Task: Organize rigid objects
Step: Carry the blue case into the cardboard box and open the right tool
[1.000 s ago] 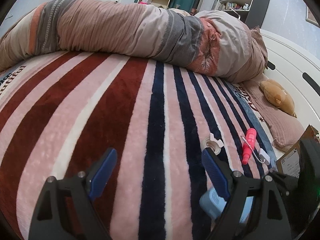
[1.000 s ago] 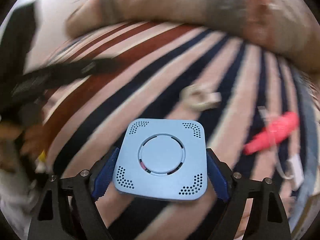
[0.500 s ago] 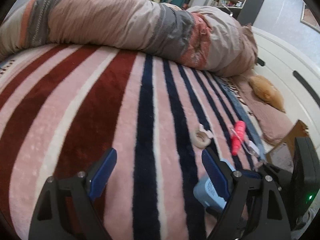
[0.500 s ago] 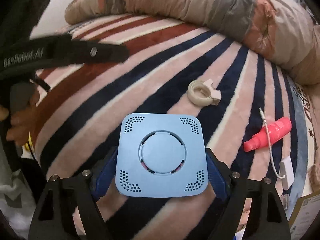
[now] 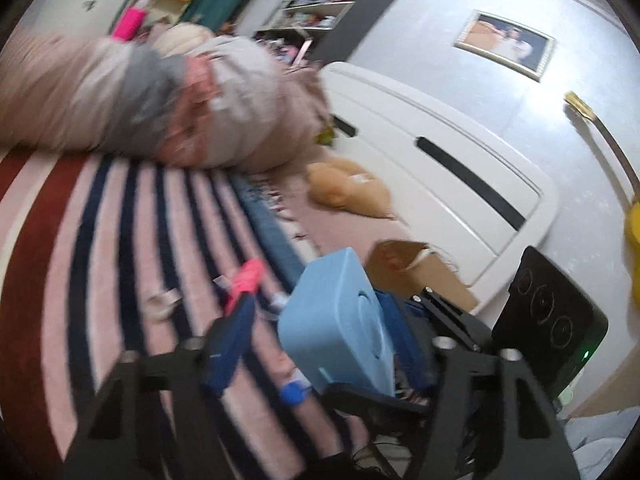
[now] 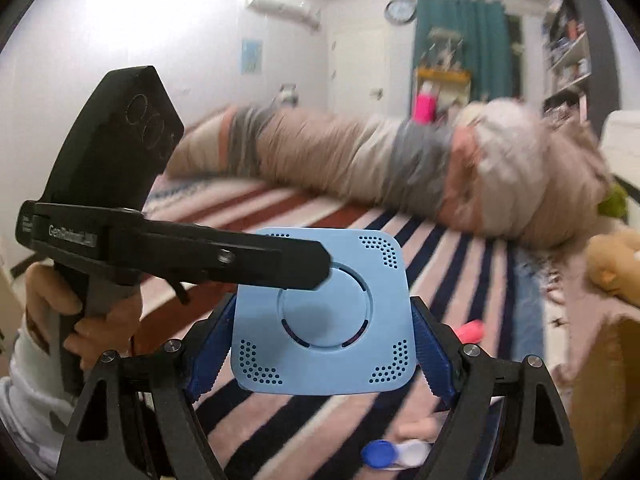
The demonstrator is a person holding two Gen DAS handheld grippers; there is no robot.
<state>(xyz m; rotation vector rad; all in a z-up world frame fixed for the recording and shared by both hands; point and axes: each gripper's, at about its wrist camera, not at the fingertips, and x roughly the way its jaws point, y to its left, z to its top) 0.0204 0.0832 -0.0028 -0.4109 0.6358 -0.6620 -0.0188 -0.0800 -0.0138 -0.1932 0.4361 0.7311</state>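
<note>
A light blue square box with a round centre and dotted corners is lifted above the striped blanket, and my right gripper is shut on its two side edges. My left gripper reaches in from the left and its jaws are closing. The blue box lies between them, its flat faces toward the pads. The left pad still stands apart from the box. In the right wrist view one black finger of the left gripper lies across the box's face.
A pink spray bottle and a blurred white ring lie on the blanket. A cardboard box, a tan plush toy and the white headboard are to the right. A rolled duvet runs across the back.
Both grippers have risen off the blanket. The left one swung right toward the blue box and its jaws narrowed around it. The right gripper kept its hold on the box.
</note>
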